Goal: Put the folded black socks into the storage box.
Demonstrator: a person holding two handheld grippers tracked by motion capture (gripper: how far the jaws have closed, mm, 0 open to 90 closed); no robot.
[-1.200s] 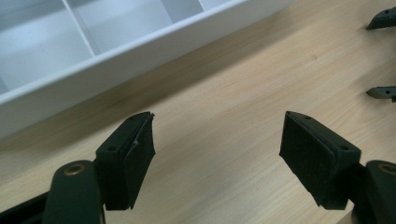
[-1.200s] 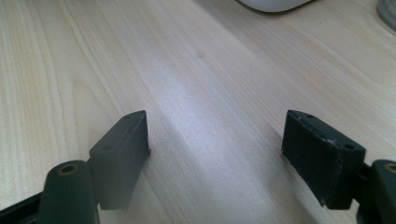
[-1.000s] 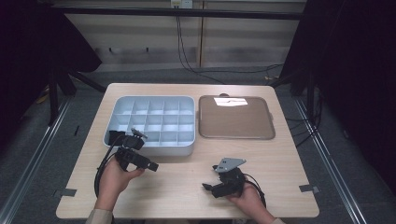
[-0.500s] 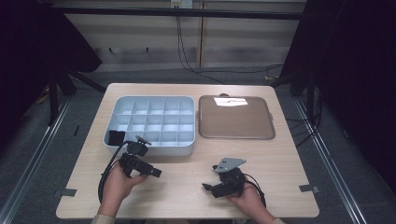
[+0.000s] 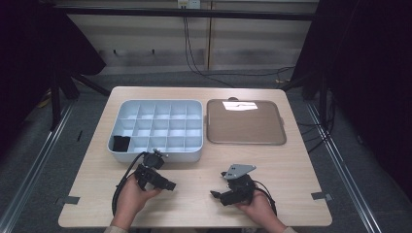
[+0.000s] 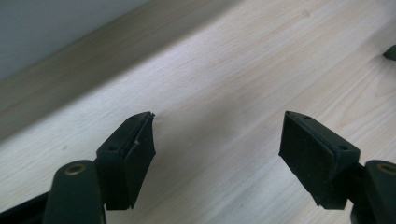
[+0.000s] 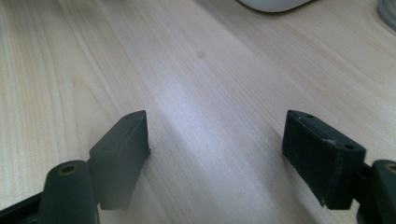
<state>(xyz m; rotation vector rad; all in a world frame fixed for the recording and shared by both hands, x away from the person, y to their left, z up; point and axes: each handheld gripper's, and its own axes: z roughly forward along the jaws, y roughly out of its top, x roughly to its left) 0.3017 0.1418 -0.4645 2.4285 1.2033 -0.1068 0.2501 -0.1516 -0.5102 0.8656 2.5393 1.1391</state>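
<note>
- Two black tongs rest low over a pale wood-grain desk [image 5: 194, 204], both released and empty: left tongs [image 5: 169, 186], right tongs [image 5: 215, 195].
- Nearest the left tongs: a light-blue plastic tray [image 5: 156, 151] of square cells, a black block [image 5: 121, 142] in its near-left cell.
- Beside it, a flat brown tray [image 5: 245, 128] with rounded corners.

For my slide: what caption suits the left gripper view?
Open black left gripper above bare light wooden table.
</note>
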